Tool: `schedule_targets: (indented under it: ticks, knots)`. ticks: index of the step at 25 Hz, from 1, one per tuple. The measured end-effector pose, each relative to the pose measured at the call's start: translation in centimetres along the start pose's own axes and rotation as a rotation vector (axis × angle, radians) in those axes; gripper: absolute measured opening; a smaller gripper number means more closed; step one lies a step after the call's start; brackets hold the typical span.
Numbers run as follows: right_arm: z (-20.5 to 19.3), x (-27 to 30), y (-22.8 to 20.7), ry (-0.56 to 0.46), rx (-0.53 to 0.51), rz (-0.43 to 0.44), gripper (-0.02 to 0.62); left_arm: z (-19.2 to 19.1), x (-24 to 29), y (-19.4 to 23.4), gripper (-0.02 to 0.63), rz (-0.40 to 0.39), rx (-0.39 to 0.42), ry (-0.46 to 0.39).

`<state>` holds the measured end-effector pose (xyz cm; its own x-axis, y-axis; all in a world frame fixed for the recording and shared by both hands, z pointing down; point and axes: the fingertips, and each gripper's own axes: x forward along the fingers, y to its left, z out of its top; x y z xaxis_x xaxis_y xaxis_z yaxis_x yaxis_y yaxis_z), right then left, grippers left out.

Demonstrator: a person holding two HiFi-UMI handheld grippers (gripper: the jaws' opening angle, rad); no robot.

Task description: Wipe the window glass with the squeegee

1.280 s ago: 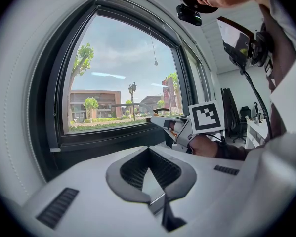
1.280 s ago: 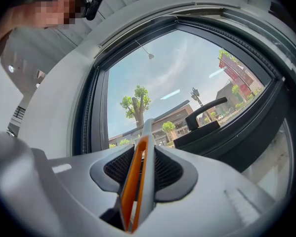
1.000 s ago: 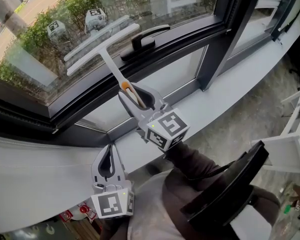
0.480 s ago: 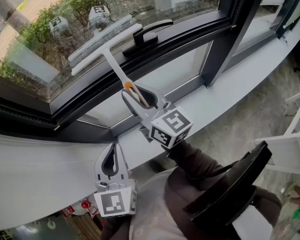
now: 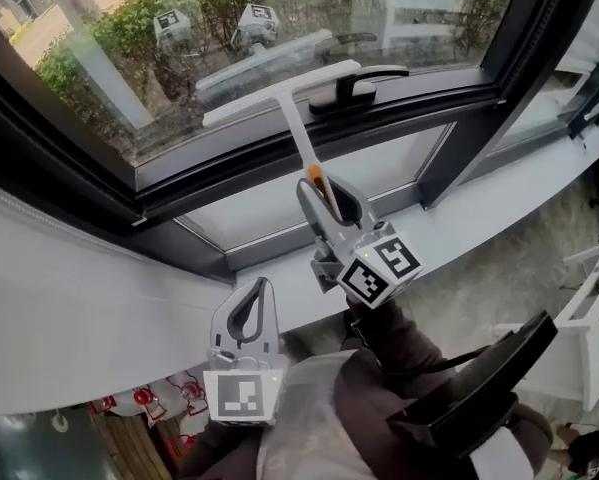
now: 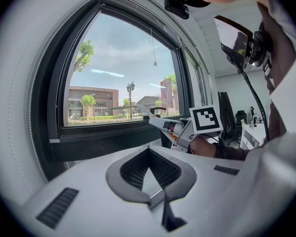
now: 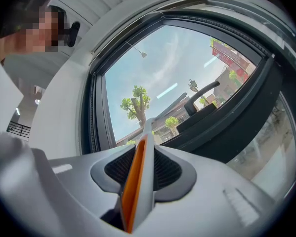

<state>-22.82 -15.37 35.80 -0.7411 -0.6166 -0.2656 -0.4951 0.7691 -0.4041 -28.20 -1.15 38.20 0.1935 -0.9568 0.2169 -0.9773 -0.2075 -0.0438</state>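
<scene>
Two claws: right claw point(image 5: 318, 181) tight on squeegee point(image 5: 279, 89) handle, left claw point(image 5: 263, 286) tips together.

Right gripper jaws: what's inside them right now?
The handle of the squeegee, white and orange, sits clamped between the jaws of the right gripper. Its bottom end is covered by the gripper body.

Head cam: above me, pitched steeply down at the sill point(image 5: 459, 228), with my left gripper point(image 5: 260, 286) and right gripper point(image 5: 317, 180) close below. Left gripper cam: low, looks up at the window glass point(image 6: 123, 68). Right gripper cam: tight on the squeegee point(image 7: 138, 177), also facing the glass. All three share the window handle point(image 5: 359, 83).
</scene>
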Motion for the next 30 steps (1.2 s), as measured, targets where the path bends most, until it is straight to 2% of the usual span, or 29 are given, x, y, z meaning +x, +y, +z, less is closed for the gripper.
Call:
schedule_targets:
  ticks: [3,7,11,15,17,20,23,27,30]
  knots:
    - [0.3,-0.8,1.2,-0.008,-0.013,-0.013,0.109,-1.2,-1.0,0.1,0.0,-0.029,-0.012,-0.01]
    - [3.5,-0.1,4.4,-0.065,-0.059,0.017,0.109,-1.6,-1.8,1.2,0.0,-0.026,-0.052,-0.011]
    - [6.8,1.6,7.8,-0.103,-0.082,0.115,0.109,-1.0,-1.7,1.6,0.0,0.001,-0.059,-0.029]
    - [8.6,2.6,10.2,-0.124,-0.091,0.211,0.109,-0.7,-1.6,1.7,0.0,0.045,-0.048,-0.003]
    - [9.3,3.3,10.9,-0.126,-0.103,0.241,0.109,-0.4,-1.6,1.2,0.0,0.042,-0.03,0.003]
    - [10.8,3.8,11.1,-0.149,-0.111,0.256,0.109,-1.0,-1.5,0.5,0.0,0.027,-0.039,0.022]
    - [12.1,4.5,12.4,-0.184,-0.116,0.272,0.107,-1.1,-1.9,1.6,0.0,0.032,-0.043,0.017]
    - [13.5,6.3,14.7,-0.224,-0.086,0.295,0.107,-0.8,-3.0,2.8,0.0,-0.004,-0.015,0.004]
    - [14.4,8.0,16.7,-0.264,-0.085,0.299,0.106,-0.5,-4.0,4.4,0.0,-0.001,0.005,-0.006]
